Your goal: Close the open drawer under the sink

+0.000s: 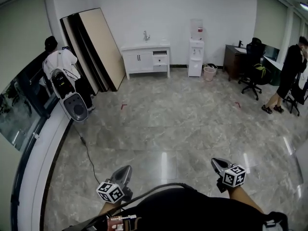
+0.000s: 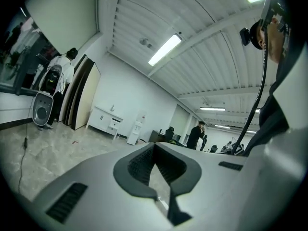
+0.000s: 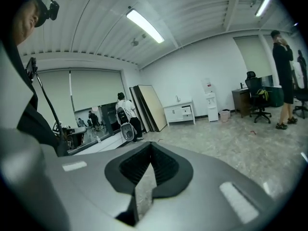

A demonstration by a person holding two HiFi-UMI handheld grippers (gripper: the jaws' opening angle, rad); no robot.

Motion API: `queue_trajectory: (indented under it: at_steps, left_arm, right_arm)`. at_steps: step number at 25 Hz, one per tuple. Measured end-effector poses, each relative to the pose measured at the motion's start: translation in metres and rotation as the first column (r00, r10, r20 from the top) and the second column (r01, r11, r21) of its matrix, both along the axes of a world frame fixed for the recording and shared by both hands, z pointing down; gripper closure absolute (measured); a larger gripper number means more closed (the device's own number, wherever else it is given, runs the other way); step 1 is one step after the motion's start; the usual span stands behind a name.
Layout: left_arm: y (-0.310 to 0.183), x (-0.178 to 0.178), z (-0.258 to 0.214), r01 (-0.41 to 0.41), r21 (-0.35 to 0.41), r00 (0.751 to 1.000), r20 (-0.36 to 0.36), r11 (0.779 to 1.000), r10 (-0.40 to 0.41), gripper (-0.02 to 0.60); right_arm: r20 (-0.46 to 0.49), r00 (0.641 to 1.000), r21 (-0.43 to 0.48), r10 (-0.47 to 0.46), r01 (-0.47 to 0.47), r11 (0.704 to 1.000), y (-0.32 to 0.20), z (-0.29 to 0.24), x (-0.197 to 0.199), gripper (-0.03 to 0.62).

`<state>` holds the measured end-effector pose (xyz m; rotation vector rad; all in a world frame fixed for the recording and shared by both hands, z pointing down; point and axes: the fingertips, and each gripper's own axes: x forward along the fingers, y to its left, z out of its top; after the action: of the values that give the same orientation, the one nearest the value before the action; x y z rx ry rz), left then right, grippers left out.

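Far off at 12 o'clock, against the back wall: drawer point(image 1: 160, 59), seemingly pulled out at the right of the sink cabinet point(image 1: 139, 61). Nothing done yet, by the look of it; open floor point(image 1: 163, 129) to cross, then the push. Near at 7 o'clock, left gripper point(image 1: 128, 168); at 5 o'clock, right gripper point(image 1: 214, 161). Both with jaws together, empty.

Quick count: one white sink cabinet point(image 1: 146, 57), one water dispenser point(image 1: 195, 57), one pink bin point(image 1: 209, 73), two bystanders point(image 1: 60, 61) point(image 1: 291, 66), plus two grippers, left gripper point(image 1: 127, 169) and right gripper point(image 1: 215, 162).
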<state>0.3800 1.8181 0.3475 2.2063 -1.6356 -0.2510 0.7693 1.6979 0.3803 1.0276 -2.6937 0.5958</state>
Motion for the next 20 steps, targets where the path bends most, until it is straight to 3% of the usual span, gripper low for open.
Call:
queue_trajectory:
  at_steps: [5,10,20]
  left_arm:
    - [-0.066,-0.081,-0.012,-0.049,0.025,0.999,0.022,0.998,0.048,0.583]
    - [-0.103,-0.146,-0.012,-0.013,0.032,1.0,0.016,0.999,0.012,0.583]
    - [-0.149,-0.186,0.001,0.074,0.013,0.997,0.003,0.997,-0.074,0.583]
  right_arm:
    - [0.004,0.999,0.033,0.04,-0.04,0.999,-0.062,-0.018,-0.077,0.594]
    - [-0.026,0.999,0.062,-0.032,0.034,0.997,-0.095,-0.02,-0.15,0.592]
    - [-0.019,0.996,0.034,-0.091,0.092,0.995,-0.177,-0.004,-0.191,0.594]
